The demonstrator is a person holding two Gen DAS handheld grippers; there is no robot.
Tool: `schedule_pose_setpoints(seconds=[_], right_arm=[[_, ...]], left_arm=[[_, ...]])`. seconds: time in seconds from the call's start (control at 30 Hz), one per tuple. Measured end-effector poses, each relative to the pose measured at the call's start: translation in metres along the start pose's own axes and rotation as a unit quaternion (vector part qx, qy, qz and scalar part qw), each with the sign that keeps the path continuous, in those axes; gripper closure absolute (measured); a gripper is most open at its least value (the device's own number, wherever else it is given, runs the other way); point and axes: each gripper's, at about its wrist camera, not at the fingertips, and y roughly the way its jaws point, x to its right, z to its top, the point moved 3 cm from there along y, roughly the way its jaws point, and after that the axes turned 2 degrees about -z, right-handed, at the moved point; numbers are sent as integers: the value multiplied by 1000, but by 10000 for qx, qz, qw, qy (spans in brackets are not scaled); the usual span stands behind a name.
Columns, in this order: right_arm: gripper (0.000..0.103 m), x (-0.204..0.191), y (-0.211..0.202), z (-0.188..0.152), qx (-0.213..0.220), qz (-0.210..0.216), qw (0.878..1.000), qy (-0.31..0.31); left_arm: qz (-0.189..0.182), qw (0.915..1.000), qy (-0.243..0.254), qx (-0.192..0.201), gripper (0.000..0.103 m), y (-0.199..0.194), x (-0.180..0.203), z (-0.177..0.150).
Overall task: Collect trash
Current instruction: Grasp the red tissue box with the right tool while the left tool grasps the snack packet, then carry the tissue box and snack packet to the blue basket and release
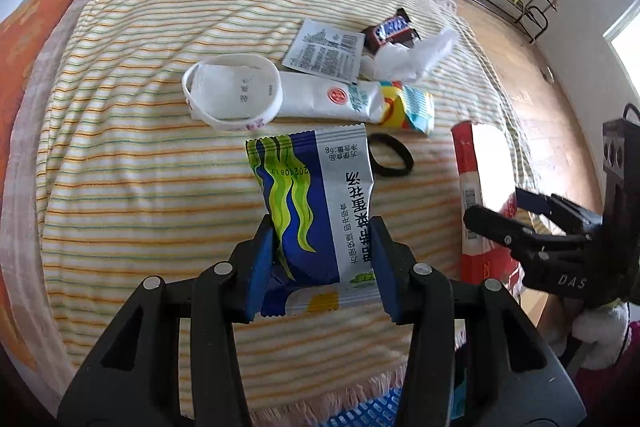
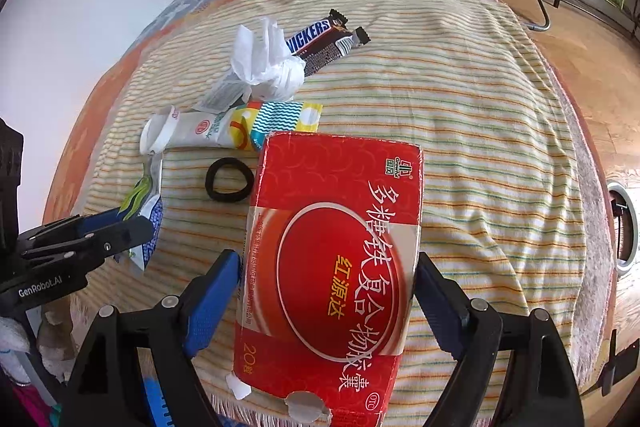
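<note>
Trash clamped, both grippers (image 1: 323,247) (image 2: 326,293) pitched downward.

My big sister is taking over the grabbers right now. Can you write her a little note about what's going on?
Left gripper: shut on the blue-and-green packet, lifted off the striped cloth.
Right gripper: clamped on the red box.
Left on the cloth: chocolate bar wrapper, crumpled tissue, white tube, grey sachet, white band, black hair tie.
Nothing is visibly binned yet.
</note>
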Motion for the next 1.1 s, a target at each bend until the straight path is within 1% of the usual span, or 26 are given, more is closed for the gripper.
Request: schedule_pose_setpoints(seconds=[0.1,0.2,0.37,0.5,0.63,0.93,1.1], right_arm=[[16,-2,-5,-2,57,1,10000,-33],[16,-5,-10,-4,107,21,9999,-63],[16,-9,-24,-13,184,83,9997,-153],[16,-14,-34,-22,229,161,9994,-194],[16,-24,-46,-33,267,233,9989,-302],[16,-53,-72,-63,438,309,9958,-741],[16,-62,-79,-84,421,403,9945,-873]], left_arm=[[-124,9999,13,-67,57,-1,6,-6],[-11,9998,187,-39,57,-6,11,-14],[-66,9996,269,-1,57,-18,15,-23],[-32,9994,349,48,57,-29,15,-33],[-86,9993,340,98,57,-42,14,-44],[-68,9991,346,250,57,-70,9,-75],[-45,9991,333,277,57,-78,7,-96]])
